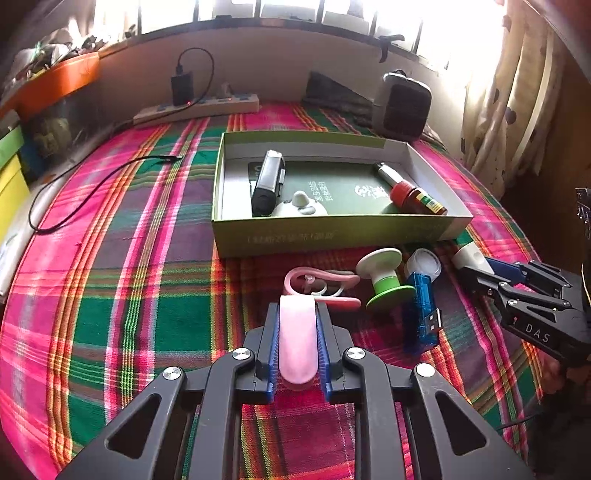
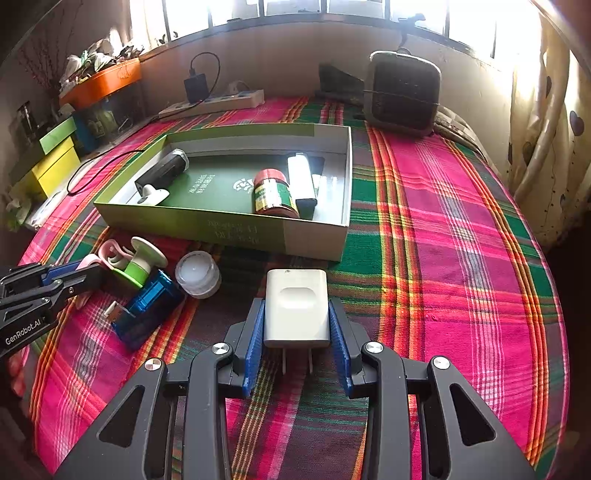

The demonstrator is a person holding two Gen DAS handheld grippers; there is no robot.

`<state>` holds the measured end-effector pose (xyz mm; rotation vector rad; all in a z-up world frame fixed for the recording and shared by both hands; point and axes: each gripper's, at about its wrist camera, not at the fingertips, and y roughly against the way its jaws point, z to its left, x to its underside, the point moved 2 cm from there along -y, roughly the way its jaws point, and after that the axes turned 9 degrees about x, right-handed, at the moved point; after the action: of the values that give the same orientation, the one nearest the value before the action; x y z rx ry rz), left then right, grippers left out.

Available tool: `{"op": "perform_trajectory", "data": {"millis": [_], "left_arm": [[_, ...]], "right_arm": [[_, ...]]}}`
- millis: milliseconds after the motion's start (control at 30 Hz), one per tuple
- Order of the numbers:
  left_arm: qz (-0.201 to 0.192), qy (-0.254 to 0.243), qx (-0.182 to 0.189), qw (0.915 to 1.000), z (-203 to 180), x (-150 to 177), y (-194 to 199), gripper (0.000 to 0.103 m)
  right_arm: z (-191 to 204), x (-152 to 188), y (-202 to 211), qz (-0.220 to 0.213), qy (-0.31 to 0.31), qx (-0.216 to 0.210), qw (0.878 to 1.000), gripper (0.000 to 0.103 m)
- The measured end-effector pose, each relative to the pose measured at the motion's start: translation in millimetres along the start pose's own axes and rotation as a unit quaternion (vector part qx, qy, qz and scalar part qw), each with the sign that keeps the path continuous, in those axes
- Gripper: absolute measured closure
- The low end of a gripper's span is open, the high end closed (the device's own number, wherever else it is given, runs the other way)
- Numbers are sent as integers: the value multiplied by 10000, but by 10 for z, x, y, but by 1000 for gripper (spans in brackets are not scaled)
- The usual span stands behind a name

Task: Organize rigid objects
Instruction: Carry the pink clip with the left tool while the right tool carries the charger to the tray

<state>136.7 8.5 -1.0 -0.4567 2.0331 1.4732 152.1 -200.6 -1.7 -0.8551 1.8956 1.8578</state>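
Box (image 1: 332, 232) w/ black torch (image 1: 267, 182), red-capped bottle (image 1: 415, 197); white item (image 1: 301, 206), maybe lid.

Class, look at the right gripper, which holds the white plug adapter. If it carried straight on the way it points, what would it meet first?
Most likely the near wall of the green cardboard box, which lies straight ahead of the right gripper and its white plug adapter. Only bare plaid cloth seems to lie between, though depth is hard to judge.

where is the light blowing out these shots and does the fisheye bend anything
Left wrist view: the window along the top is blown to white, and the green box edges bow. Right wrist view: same glare at the window and on the curtain; the plaid cloth stripes curve outward.
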Motion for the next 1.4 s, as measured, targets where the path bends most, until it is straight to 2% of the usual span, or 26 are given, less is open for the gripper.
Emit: {"op": "perform_trajectory", "data": {"millis": [433, 767, 1100, 1400], "left_arm": [[-244, -51, 39, 9997, 2, -111, 177, 86], [-441, -50, 268, 9987, -10, -419, 245, 86], [-465, -141, 384, 9981, -33, -764, 103, 86], [-303, -235, 523, 9979, -80, -1001, -172, 86]], "right_arm": [[10, -56, 132, -164, 16, -8, 9999, 68], [45, -242, 264, -375, 100, -85, 9992, 68], [193, -515, 211, -412, 253, -361, 9982, 68], [321, -703, -5, -245, 396, -579, 9972, 68]]}}
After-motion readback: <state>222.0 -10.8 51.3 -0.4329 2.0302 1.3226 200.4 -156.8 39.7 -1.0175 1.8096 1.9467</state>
